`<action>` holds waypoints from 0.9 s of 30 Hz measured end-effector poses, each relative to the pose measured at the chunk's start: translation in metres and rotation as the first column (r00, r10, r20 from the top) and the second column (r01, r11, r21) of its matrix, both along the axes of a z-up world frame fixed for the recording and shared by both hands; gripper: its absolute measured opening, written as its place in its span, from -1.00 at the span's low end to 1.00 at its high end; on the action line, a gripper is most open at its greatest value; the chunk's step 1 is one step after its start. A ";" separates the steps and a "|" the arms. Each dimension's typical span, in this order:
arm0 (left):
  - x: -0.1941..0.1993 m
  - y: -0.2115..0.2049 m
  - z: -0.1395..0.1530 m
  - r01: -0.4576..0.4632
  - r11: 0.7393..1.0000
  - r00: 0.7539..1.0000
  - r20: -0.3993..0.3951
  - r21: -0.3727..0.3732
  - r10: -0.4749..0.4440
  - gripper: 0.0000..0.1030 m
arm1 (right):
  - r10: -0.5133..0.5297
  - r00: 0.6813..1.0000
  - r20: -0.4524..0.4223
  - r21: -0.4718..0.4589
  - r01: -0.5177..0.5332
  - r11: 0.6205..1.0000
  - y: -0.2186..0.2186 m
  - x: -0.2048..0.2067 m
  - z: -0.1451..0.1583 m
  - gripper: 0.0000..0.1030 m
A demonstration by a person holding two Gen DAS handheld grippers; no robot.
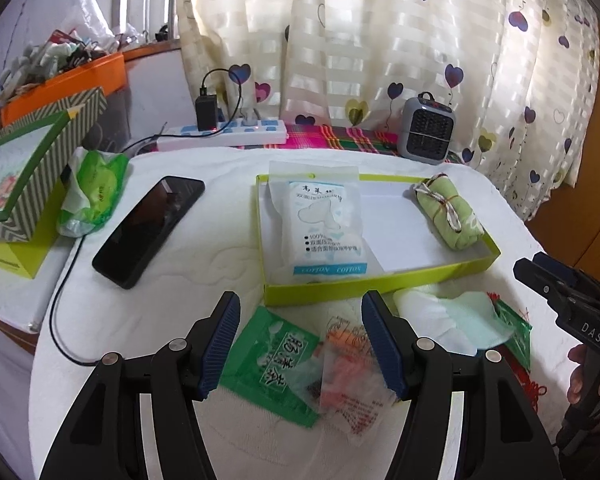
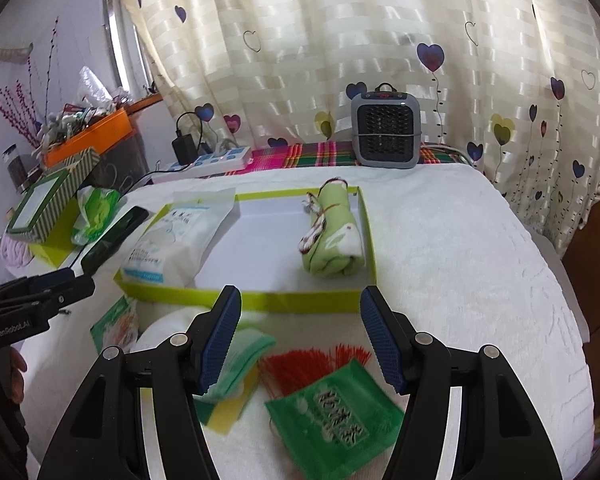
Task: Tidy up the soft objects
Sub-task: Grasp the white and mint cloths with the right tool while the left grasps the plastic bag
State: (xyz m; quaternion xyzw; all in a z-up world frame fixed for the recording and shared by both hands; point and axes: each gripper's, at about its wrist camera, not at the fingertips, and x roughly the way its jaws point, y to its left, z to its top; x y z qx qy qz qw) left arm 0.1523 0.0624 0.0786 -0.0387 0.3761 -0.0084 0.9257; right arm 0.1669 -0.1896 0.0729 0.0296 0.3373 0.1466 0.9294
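Observation:
A lime-green shallow box [image 1: 380, 280] [image 2: 244, 300] lies on the white padded table. Inside it are a white cotton-pad pack [image 1: 324, 228] [image 2: 172, 240] and a rolled green cloth tied with string [image 1: 448, 212] [image 2: 332, 236]. In front of the box my left gripper [image 1: 300, 344] hangs open over a green sachet [image 1: 268, 360] and a clear packet with orange contents [image 1: 348, 372]. My right gripper [image 2: 300, 344] is open above another green sachet [image 2: 336, 420], a red tassel [image 2: 300, 364] and a pale green cloth [image 2: 240, 360] [image 1: 456, 316]. Neither holds anything.
A black phone [image 1: 148, 228] on a cable lies left of the box, beside a green wipes pack [image 1: 92, 192] and a striped gift box [image 1: 24, 180]. A power strip [image 1: 224, 134] and small grey heater [image 1: 428, 128] [image 2: 386, 130] stand at the back by the curtain.

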 end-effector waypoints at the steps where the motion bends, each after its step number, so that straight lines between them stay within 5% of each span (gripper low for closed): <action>1: -0.002 0.000 -0.001 0.002 1.000 1.000 -0.001 -0.001 -0.002 0.23 | -0.001 1.000 -0.003 0.001 0.001 1.000 0.000 -0.001 -0.001 0.22; 7: -0.010 0.000 -0.004 0.009 1.000 1.000 -0.004 0.005 -0.009 0.23 | -0.003 1.000 -0.019 -0.006 0.003 1.000 0.000 -0.012 -0.009 0.22; 18: -0.031 0.034 -0.024 0.047 0.993 0.999 -0.015 -0.110 -0.049 0.22 | -0.028 0.999 -0.046 -0.012 0.028 1.000 -0.012 -0.029 -0.016 0.22; 27: -0.034 0.032 -0.042 0.136 0.971 0.987 -0.056 -0.196 -0.149 0.23 | 0.099 0.993 -0.058 -0.002 -0.100 0.995 0.024 -0.031 -0.016 0.22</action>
